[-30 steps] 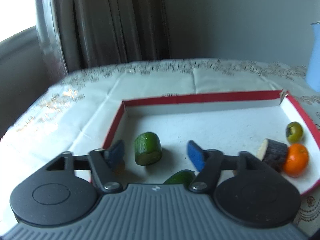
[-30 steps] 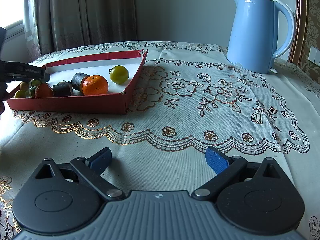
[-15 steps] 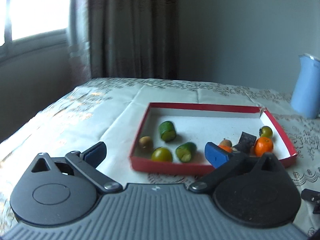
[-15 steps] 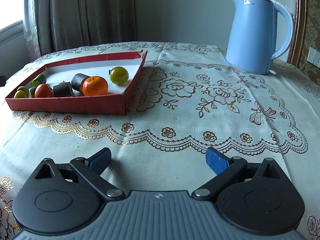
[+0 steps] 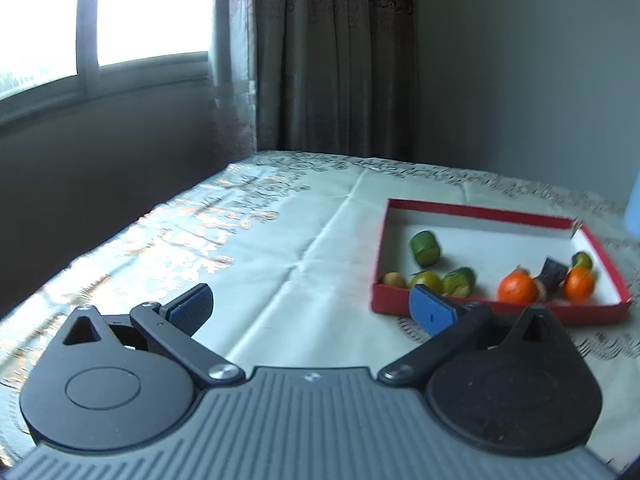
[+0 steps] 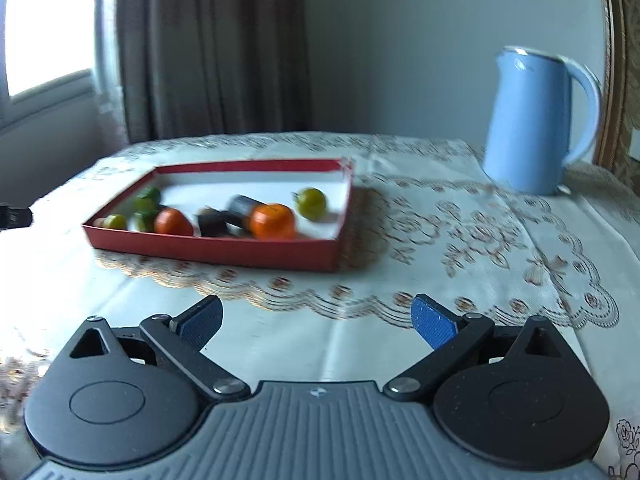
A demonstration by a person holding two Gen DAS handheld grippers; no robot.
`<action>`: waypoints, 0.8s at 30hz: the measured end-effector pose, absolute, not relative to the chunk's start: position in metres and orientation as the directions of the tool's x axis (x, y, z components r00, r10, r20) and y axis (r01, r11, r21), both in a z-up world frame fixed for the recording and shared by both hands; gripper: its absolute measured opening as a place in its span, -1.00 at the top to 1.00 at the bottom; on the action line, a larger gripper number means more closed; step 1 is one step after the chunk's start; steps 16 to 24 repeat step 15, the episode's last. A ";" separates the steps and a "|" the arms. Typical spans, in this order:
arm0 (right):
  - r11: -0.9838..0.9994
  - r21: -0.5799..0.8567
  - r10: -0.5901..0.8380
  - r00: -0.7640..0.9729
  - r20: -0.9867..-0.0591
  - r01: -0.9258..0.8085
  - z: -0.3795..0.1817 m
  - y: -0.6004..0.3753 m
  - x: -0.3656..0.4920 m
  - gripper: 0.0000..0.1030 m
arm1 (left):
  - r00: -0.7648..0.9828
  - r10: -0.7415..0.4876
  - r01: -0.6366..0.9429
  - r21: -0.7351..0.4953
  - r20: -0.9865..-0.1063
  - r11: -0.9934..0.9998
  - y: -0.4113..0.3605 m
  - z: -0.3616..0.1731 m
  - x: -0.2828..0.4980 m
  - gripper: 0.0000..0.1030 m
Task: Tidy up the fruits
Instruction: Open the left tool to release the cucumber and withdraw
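Left gripper (image 5: 312, 306) has withdrawn from the red tray (image 5: 472, 312), jaws now spread wide and empty; right gripper (image 6: 318, 318) likewise spread, empty.

- Bare tablecloth (image 6: 280, 340) before you lies open up to the red tray (image 6: 224, 249).
- The blue kettle (image 6: 532, 124) blocks your far right.
- The tray's walls fence the crowded fruit.

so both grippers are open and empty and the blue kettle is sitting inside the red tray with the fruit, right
Not quite. The left gripper and right gripper are open and empty, but the blue kettle is not inside the red tray. It stands on the tablecloth, apart from the tray and off to its right, as the right wrist view shows. Only the fruit pieces lie in the tray.
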State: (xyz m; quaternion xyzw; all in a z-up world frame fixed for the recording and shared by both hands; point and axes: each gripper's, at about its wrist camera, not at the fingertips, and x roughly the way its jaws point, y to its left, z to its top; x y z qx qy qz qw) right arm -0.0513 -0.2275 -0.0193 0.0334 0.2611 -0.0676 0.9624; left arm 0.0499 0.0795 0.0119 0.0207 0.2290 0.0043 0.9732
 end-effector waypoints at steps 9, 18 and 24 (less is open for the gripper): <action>0.998 -0.009 -0.059 0.870 -0.490 0.063 -0.014 -0.184 -0.057 -0.97 | 0.903 0.013 0.018 0.069 -0.429 0.997 0.083 0.007 0.033 -1.00; 0.999 -0.003 -0.041 0.873 -0.486 0.045 -0.014 -0.174 -0.057 -0.97 | 0.910 -0.001 0.031 0.067 -0.414 0.997 0.080 0.009 0.028 -1.00; 0.999 -0.003 -0.041 0.873 -0.486 0.045 -0.014 -0.174 -0.057 -0.97 | 0.910 -0.001 0.031 0.067 -0.414 0.997 0.080 0.009 0.028 -1.00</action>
